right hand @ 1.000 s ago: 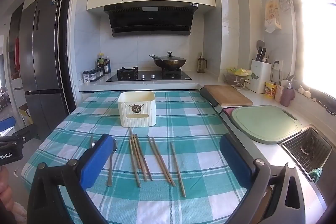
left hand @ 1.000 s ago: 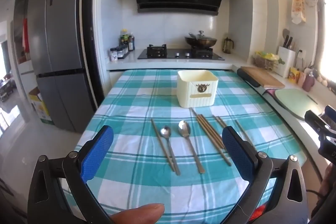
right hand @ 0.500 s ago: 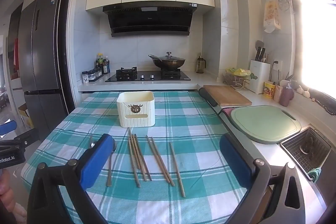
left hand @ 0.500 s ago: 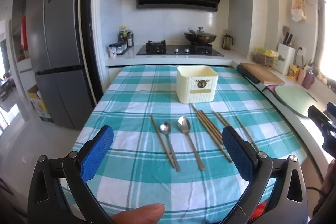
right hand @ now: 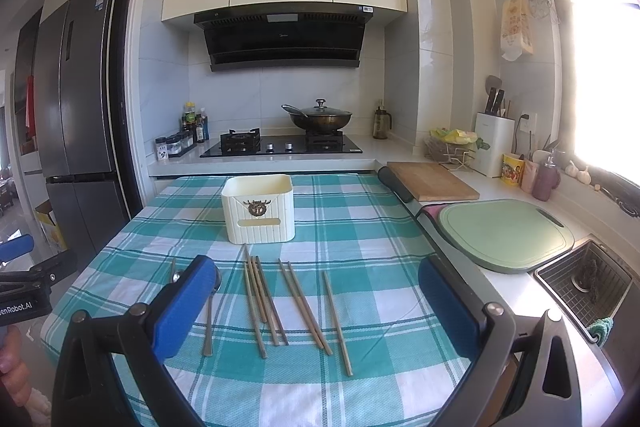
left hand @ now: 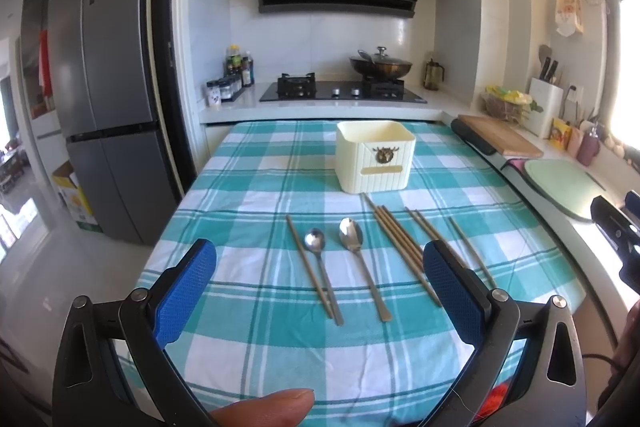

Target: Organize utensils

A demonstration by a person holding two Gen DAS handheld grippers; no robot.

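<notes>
A cream utensil holder (left hand: 375,155) stands on the teal checked tablecloth (left hand: 248,195); it also shows in the right wrist view (right hand: 259,207). In front of it lie two metal spoons (left hand: 320,269) (left hand: 360,259), one lone chopstick (left hand: 308,265) at the left and several wooden chopsticks (left hand: 400,247) at the right, which also show in the right wrist view (right hand: 264,303). My left gripper (left hand: 316,291) is open and empty above the near table edge, framing the spoons. My right gripper (right hand: 320,303) is open and empty, framing the chopsticks.
A fridge (left hand: 108,99) stands to the left. A stove with a lidded wok (right hand: 318,119) is behind the table. To the right are a wooden board (right hand: 432,181), a green cutting board (right hand: 504,233) and a sink (right hand: 588,283).
Both grippers have risen slightly, so the table and utensils sit a little lower in view. Nothing on the table has moved.
</notes>
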